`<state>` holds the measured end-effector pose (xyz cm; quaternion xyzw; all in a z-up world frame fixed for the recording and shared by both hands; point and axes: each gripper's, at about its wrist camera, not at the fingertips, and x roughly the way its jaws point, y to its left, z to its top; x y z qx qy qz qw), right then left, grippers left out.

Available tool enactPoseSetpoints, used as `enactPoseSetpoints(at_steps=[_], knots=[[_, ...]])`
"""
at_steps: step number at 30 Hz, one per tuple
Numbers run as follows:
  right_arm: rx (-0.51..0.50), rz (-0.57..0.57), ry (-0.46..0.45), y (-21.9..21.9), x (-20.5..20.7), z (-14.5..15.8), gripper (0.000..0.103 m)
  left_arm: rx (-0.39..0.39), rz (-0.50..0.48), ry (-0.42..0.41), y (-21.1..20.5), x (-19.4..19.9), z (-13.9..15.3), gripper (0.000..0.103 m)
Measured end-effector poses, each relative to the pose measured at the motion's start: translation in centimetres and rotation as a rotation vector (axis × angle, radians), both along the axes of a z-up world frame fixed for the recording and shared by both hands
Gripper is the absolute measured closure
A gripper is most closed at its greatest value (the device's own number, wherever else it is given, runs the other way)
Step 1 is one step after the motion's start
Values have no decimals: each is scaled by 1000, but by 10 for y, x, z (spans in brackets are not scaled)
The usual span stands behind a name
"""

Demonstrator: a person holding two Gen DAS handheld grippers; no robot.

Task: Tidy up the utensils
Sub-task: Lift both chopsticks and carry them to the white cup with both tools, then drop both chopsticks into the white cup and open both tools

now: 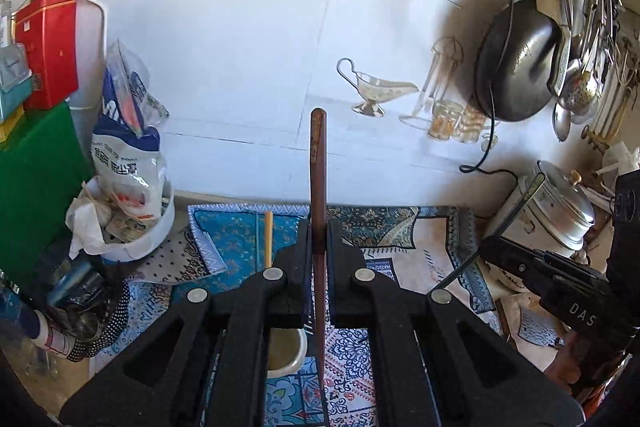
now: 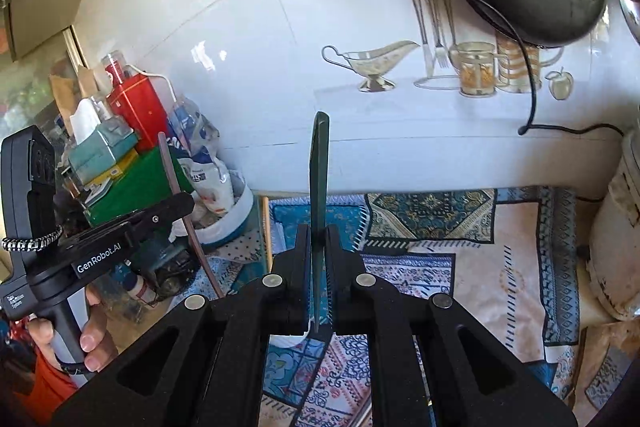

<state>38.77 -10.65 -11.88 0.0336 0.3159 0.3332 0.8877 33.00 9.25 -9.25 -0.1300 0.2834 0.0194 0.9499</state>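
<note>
Left gripper (image 1: 319, 239) is clamped on a brown wooden utensil (image 1: 318, 163) — stiff, light, gripped mid-handle, upright above the counter's patterned mat (image 1: 404, 227). Right gripper (image 2: 319, 247) is clamped on a dark green utensil (image 2: 319, 171) — thin, smooth; it may pivot.

A slim brown wooden utensil (image 1: 319, 163), seen edge-on, stands nearly upright between the closed jaws of the left gripper (image 1: 319, 243), its rounded top rising well above them and its lower end reaching down below them over the patterned cloth. To its right, a flat dark green utensil (image 2: 319, 163), also edge-on and nearly upright, is clamped in the jaws of the right gripper (image 2: 319, 247). Farther back on the left, a pale wooden stick (image 1: 268, 239) pokes up, its foot hidden behind the left gripper. A white cup (image 1: 286, 351) sits on the counter, near, beneath the left gripper.
</note>
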Motion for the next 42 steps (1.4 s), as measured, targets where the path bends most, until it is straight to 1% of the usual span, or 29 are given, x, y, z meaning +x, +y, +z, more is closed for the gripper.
enactPoseSetpoints(at_steps=[6,9,12,19,25,28,32,35,40,42], knots=[[-5,40,-2,34,4,-1,97,0,31,-38,26,3,8,98],[-20,49,7,49,6,-7,97,-11,30,-39,36,13,4,99],[-43,54,31,64,10,-17,97,-3,27,-34,40,22,-5,99],[-115,63,114,91,20,-51,97,72,22,39,43,38,-46,99],[-167,55,172,105,26,-77,97,56,1,144,52,46,-83,99],[-184,51,187,109,27,-83,97,52,-9,182,54,47,-93,99],[-202,47,185,113,28,-85,96,25,-26,220,55,48,-99,99],[-205,48,183,113,29,-86,96,15,-26,234,56,47,-98,99],[-212,47,175,110,28,-82,96,26,-24,224,53,43,-88,99],[-209,47,170,107,26,-80,95,32,-27,218,50,40,-83,99]])
